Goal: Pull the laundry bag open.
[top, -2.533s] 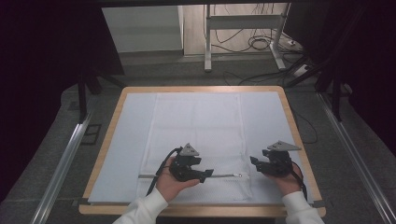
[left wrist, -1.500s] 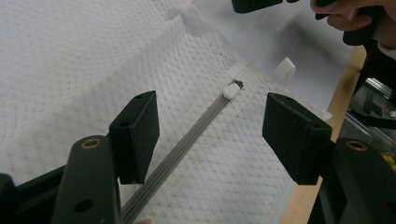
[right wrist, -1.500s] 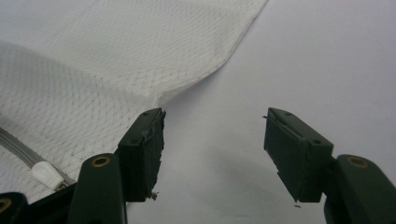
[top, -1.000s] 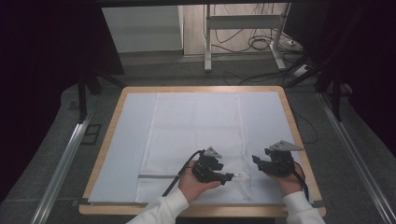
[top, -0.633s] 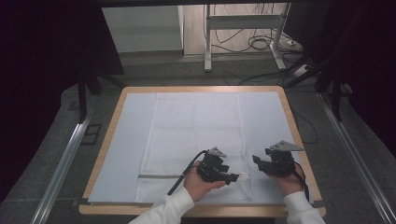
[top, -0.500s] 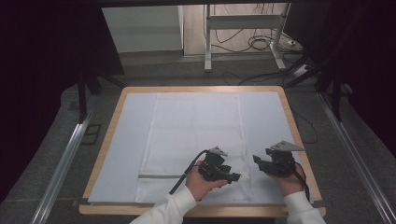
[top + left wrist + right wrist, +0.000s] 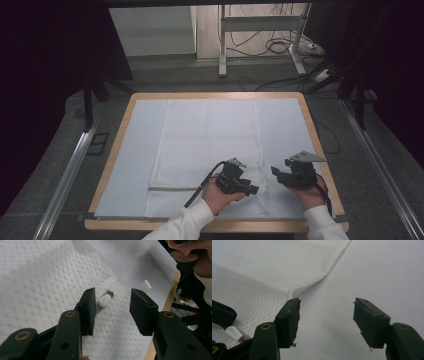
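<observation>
Left hand-held gripper [image 7: 111,308]: you held it released over the towel [image 7: 210,145] hem.
Right hand-held gripper [image 7: 325,322]: released, just right of towel's edge.

One worktop [image 7: 116,165]. One white towel [image 7: 210,145]. Two tongs: left [image 7: 252,190], right [image 7: 274,171]. Two hands: left [image 7: 220,196], right [image 7: 311,194]. Two small white blocks: [image 7: 104,300], [image 7: 144,286].

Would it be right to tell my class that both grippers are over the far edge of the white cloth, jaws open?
Not quite. The left gripper and right gripper are at the near edge of the white cloth, as the high view shows. Their jaws are indeed open.
</observation>
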`<state>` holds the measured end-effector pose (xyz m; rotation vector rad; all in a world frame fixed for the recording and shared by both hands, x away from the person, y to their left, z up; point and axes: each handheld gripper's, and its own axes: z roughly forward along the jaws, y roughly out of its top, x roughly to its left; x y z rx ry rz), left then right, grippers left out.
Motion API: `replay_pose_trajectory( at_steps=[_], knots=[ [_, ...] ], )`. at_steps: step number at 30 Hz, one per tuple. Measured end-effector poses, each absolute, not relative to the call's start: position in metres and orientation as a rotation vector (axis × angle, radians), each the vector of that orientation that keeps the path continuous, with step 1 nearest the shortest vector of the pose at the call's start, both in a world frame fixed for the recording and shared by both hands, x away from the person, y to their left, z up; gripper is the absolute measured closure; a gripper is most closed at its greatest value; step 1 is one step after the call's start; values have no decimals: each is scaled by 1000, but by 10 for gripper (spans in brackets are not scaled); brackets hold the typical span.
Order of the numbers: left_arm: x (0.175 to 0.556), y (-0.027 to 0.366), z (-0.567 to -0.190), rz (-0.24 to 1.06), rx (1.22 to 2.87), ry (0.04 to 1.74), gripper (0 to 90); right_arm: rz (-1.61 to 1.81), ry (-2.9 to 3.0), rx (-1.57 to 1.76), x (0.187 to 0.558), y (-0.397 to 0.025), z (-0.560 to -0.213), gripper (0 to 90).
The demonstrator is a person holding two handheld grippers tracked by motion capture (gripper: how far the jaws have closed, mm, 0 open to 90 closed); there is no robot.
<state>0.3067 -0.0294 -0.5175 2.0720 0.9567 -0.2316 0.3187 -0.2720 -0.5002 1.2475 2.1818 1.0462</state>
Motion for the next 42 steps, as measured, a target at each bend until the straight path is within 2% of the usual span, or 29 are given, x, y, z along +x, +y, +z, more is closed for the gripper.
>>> replay_pose_trajectory(
  at_steps=[24, 38, 42],
  knots=[
    [307, -39, -527, -234, 2101, 966, 663, 1050, 2177, 1250, 319, -273, -499, 371],
    [312, -39, -530, -242, 2102, 972, 816, 1048, 2178, 1249, 319, -273, -500, 371],
    [312, -39, -531, -241, 2102, 969, 826, 1045, 2179, 1247, 319, -273, -500, 371]
  ],
)
